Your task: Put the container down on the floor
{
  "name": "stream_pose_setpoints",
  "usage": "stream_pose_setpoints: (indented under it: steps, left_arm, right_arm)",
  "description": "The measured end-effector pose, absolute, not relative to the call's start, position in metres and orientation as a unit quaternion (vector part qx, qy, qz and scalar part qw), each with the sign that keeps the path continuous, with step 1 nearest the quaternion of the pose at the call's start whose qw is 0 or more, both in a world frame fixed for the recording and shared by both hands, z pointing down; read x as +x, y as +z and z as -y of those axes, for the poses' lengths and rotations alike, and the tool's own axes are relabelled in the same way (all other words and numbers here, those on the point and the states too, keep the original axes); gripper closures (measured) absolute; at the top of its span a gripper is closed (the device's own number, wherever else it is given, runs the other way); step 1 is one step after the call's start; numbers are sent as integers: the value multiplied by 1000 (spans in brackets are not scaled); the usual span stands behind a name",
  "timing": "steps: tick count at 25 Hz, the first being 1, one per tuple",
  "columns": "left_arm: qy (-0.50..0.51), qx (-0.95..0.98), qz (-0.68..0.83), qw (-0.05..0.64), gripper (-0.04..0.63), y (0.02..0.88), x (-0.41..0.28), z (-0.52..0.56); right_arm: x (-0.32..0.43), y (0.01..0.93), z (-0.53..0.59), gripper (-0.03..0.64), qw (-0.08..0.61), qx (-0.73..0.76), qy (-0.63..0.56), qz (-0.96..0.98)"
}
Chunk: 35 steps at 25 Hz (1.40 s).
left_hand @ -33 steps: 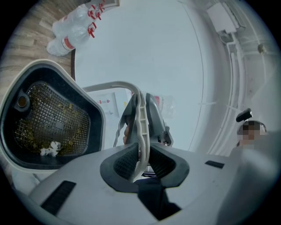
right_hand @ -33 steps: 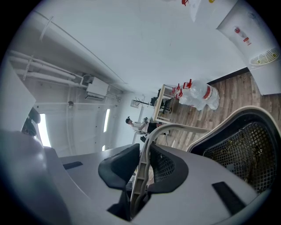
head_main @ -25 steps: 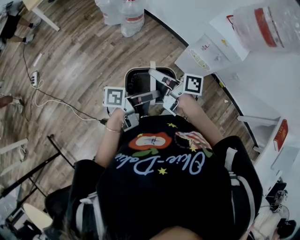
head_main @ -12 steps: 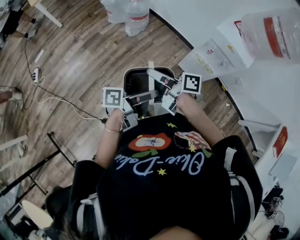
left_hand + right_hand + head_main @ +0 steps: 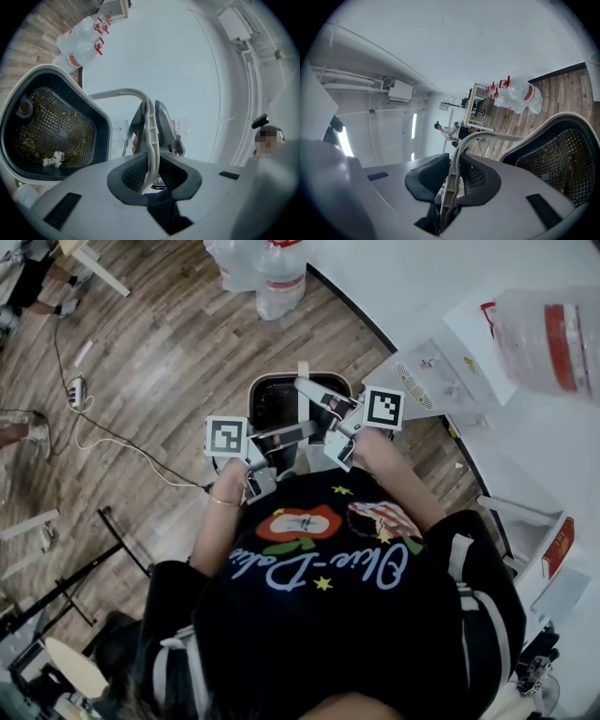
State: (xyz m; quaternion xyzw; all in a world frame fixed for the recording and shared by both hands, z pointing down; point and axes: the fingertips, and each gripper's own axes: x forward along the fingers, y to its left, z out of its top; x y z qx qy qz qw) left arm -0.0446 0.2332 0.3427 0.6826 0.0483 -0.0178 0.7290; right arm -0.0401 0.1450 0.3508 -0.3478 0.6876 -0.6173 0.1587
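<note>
A white-rimmed dark container (image 5: pixel 272 401) with a mesh basket inside hangs in front of the person, over the wooden floor. Its pale bail handle (image 5: pixel 304 381) crosses the top. My left gripper (image 5: pixel 302 432) reaches in from the left and is shut on the handle (image 5: pixel 149 126). From the right, my right gripper (image 5: pixel 307 387) is shut on the same handle (image 5: pixel 451 187). The left gripper view shows the basket (image 5: pixel 56 126) holding bits of debris. The container's rim (image 5: pixel 543 136) also shows in the right gripper view. Whether its base touches the floor is hidden.
Large water bottles (image 5: pixel 272 273) stand on the floor ahead. A white counter (image 5: pixel 525 427) with a water jug (image 5: pixel 553 334) and a white box (image 5: pixel 427 376) curves along the right. A power strip and cable (image 5: pixel 77 390) lie at left, with black stand legs (image 5: pixel 84 568) nearby.
Both grips on the handle are unchanged. The head view has shifted a little, so the bottles and counter sit slightly differently; the container stays in nearly the same spot.
</note>
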Motion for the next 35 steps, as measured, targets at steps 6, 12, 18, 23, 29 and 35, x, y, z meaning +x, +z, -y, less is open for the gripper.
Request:
stream_pose_setpoints:
  steps: [6, 12, 18, 23, 29, 35]
  left_arm:
    - [-12, 677, -38, 735, 535, 360, -10, -186]
    - [-1, 679, -25, 733, 535, 385, 24, -148]
    - [1, 676, -19, 737, 535, 379, 40, -128]
    - [-3, 683, -18, 731, 535, 360, 44, -119]
    - [0, 688, -14, 725, 535, 351, 47, -116]
    - [-1, 692, -14, 722, 535, 352, 70, -93]
  right_arm:
    - [-5, 370, -98, 566, 154, -342, -626, -684]
    - [29, 394, -60, 566, 153, -333, -635, -680]
    - [45, 388, -39, 566, 148, -332, -632, -685]
    - [48, 369, -30, 566, 150, -329, -633, -685]
    - [53, 358, -27, 566, 150, -330, -631, -685]
    - [74, 357, -4, 566, 153, -325, -623, -695]
